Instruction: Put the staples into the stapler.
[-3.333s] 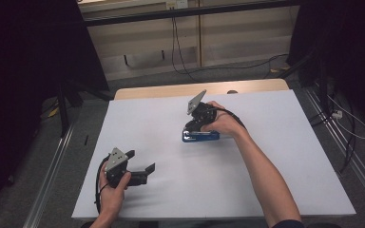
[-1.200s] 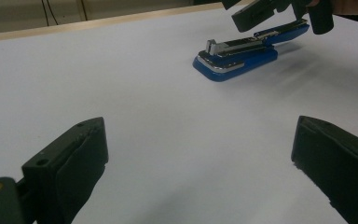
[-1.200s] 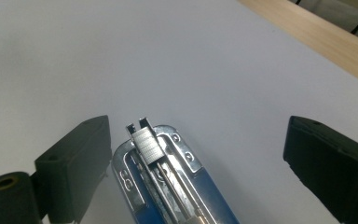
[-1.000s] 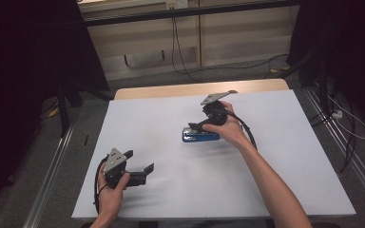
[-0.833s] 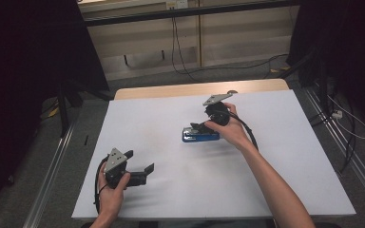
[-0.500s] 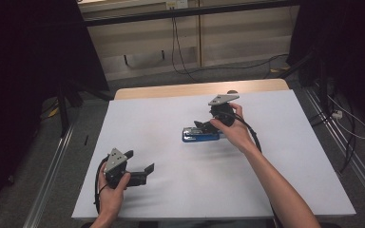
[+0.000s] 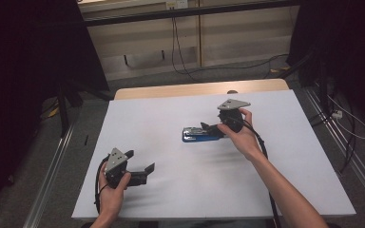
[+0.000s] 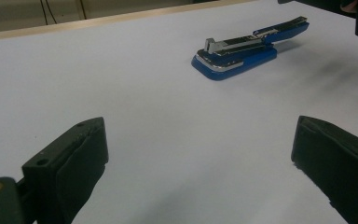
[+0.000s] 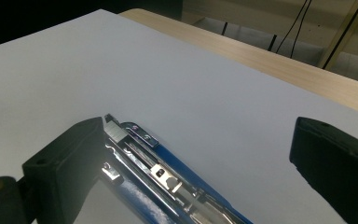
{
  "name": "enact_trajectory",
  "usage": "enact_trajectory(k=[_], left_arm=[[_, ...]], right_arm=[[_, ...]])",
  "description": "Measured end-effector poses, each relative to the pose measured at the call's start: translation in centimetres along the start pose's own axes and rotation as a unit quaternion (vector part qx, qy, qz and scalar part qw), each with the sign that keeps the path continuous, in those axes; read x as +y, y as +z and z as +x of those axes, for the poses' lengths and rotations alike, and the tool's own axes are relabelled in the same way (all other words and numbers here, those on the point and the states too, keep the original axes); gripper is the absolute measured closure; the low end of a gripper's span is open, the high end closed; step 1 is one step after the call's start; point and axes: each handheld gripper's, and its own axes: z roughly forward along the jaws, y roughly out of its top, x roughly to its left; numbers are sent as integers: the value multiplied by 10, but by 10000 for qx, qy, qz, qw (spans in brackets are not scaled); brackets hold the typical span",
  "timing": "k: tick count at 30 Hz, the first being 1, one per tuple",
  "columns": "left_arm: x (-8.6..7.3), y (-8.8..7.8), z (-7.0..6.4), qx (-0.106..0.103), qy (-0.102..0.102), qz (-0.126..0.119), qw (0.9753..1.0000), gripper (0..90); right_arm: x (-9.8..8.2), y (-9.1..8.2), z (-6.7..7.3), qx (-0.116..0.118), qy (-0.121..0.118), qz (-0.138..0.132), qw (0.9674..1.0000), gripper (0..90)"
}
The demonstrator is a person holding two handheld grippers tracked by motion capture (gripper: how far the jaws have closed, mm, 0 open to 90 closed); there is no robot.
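Blue and chrome, the stapler [image 7: 202, 134] lies near the middle of the white table [image 7: 171, 109], its top arm hinged up. Over the last few seconds the right gripper [image 7: 215, 127] has swung from above the stapler round to its right end and dropped low, which looks to me like lining up for a grab. Its jaws stand wide apart with nothing between them. The left gripper [image 7: 140, 166] hasn't budged near the front edge, also wide open and empty. The right gripper view shows the stapler's bare metal magazine [image 9: 144, 163] up close; the left gripper view shows the raised arm [image 8: 279, 29] side-on.
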Motion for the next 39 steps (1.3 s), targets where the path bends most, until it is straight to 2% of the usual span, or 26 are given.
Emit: enact_trajectory(k=[5,18,21,33,39], left_arm=[[0,-2,1,166,2,-63,9998,43],[0,-1,0,46,13,-60,10000,43],[0,0,0,42,-53,-76,9999,43],[-2,-2,4,43,-117,-88,9999,43],[-2,-2,3,19,-77,-87,9999,43]], right_arm=[[-2,-12,-1,-173,33,-115,9998,33],[-21,-38,-10,-452,204,-293,9983,33],[-27,-43,-10,-406,242,-289,9985,31],[-45,-61,-9,-602,227,-282,9975,31],[-54,-72,-10,-708,220,-308,9968,31]])
